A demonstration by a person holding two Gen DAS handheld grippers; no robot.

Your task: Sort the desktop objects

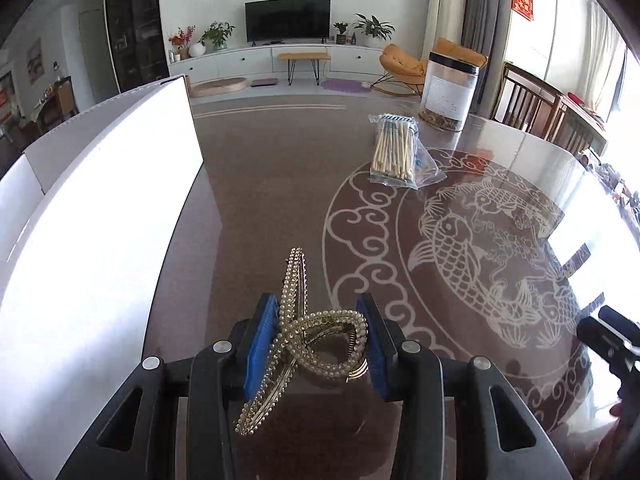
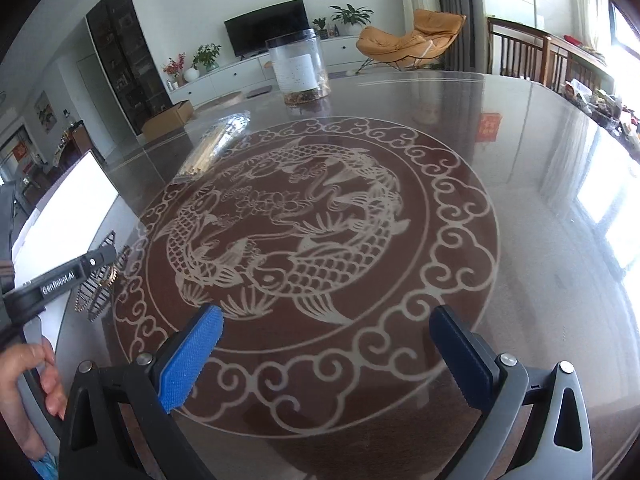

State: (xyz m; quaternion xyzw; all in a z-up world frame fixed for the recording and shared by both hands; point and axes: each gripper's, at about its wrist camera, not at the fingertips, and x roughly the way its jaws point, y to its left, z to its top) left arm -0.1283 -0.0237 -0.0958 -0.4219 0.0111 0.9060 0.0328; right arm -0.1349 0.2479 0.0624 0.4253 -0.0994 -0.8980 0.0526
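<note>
A pearl hair claw [image 1: 320, 332] is clamped in the left gripper [image 1: 322, 340] above the surface [image 1: 280, 184], beside a white box [image 1: 100, 208]; pinched only by its curved loops, it could be twisted loose, while the right gripper [image 2: 326, 354] is held apart, empty.

Glass table [image 1: 280, 184]: stick packet [image 1: 394, 148], jar [image 1: 450, 92], box [image 1: 100, 184].

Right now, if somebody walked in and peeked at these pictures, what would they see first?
Probably the sparkly gold hair claw clip studded with pearls, pinched between the blue pads of the left hand-held gripper just above the table. Next, the big pale koi fish pattern circling the middle of the glossy brown table. At the far side lies a clear bag of wooden cotton swabs, and behind it stands a clear plastic jar.
</note>
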